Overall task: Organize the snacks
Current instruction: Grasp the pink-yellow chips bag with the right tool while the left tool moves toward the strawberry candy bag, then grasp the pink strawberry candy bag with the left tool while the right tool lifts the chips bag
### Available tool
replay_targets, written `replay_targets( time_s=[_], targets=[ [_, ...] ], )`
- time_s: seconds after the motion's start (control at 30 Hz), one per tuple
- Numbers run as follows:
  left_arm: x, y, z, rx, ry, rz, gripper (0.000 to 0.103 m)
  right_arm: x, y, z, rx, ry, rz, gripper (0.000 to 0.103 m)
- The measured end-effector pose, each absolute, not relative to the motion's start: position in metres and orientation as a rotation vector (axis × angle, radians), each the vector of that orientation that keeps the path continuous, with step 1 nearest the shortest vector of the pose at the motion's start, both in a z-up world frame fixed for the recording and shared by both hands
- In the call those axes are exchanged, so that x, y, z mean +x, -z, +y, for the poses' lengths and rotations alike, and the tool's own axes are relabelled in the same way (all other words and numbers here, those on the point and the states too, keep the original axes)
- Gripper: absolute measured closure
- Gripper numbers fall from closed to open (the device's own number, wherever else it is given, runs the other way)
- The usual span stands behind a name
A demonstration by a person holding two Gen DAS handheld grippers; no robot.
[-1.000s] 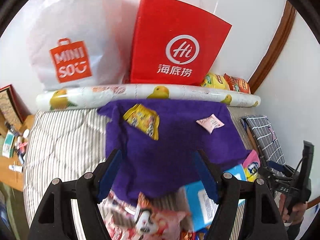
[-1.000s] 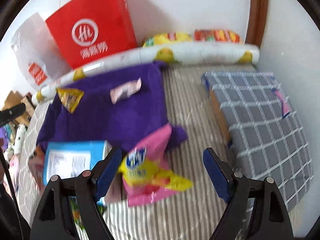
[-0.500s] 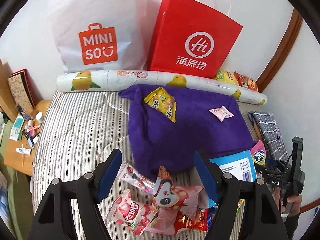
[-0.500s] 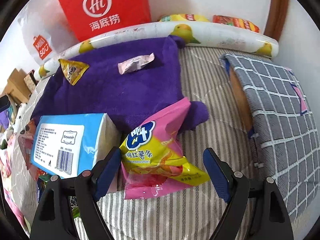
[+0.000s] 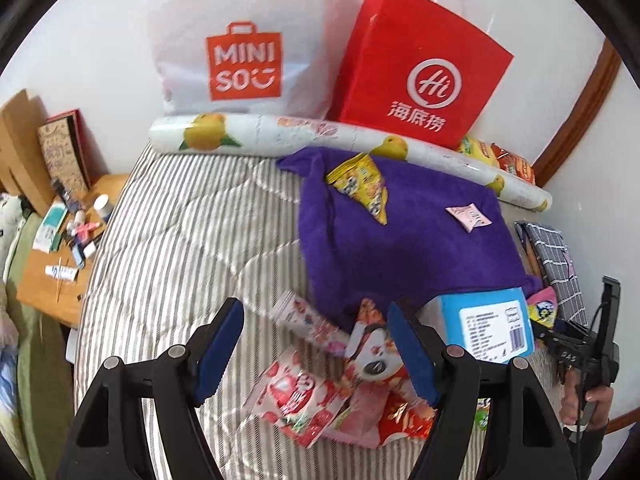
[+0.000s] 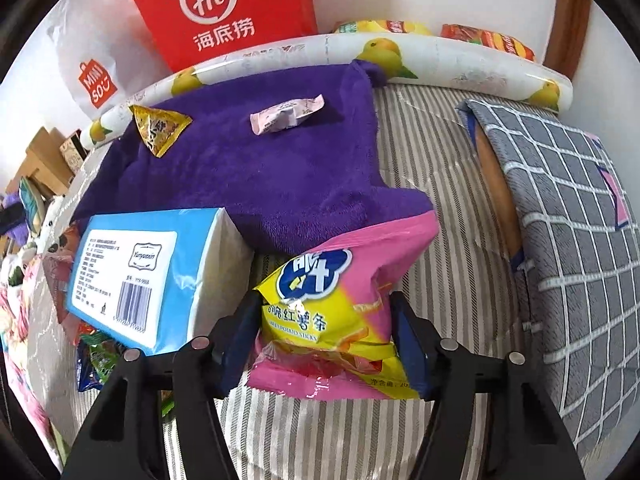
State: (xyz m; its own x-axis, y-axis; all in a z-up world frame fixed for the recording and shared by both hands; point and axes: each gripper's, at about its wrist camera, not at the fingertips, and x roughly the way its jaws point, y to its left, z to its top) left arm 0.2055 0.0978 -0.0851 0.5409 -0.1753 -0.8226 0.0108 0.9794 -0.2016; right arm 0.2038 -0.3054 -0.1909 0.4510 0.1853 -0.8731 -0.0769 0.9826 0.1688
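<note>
On the striped bed (image 6: 440, 184), the right claw (image 6: 326, 320) has just closed onto the pink-and-yellow snack bag (image 6: 340, 308). Above the red snack packets (image 5: 320, 392), the left claw (image 5: 316, 348) hangs wide, holding nothing.

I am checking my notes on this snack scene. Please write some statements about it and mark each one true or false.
1. The right tool has its jaws closed on the pink and yellow snack bag. True; they have just been closing.
2. The left tool grips the blue tissue pack. False; it is open and holds nothing.
3. Two small packets lie on the purple towel. True: a yellow packet and a pink packet.
4. The red bag lies flat on the towel. False; it stands against the wall, behind the fruit-print roll.
</note>
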Motion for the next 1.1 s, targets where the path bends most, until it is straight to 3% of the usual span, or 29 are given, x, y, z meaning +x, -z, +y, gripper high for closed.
replay_targets(
  time_s=[0.53, 1.1],
  targets=[
    [0.166, 0.161, 0.128, -0.355, 0.074, 1.131, 0.032, 0.150, 0.156, -0.321, 0.197, -0.087, 0.999, 0.041],
    [0.188, 0.176, 0.109, -0.358, 0.050, 1.099, 0.032, 0.132, 0.167, -0.344, 0.250, -0.006, 1.023, 0.041]
  ],
)
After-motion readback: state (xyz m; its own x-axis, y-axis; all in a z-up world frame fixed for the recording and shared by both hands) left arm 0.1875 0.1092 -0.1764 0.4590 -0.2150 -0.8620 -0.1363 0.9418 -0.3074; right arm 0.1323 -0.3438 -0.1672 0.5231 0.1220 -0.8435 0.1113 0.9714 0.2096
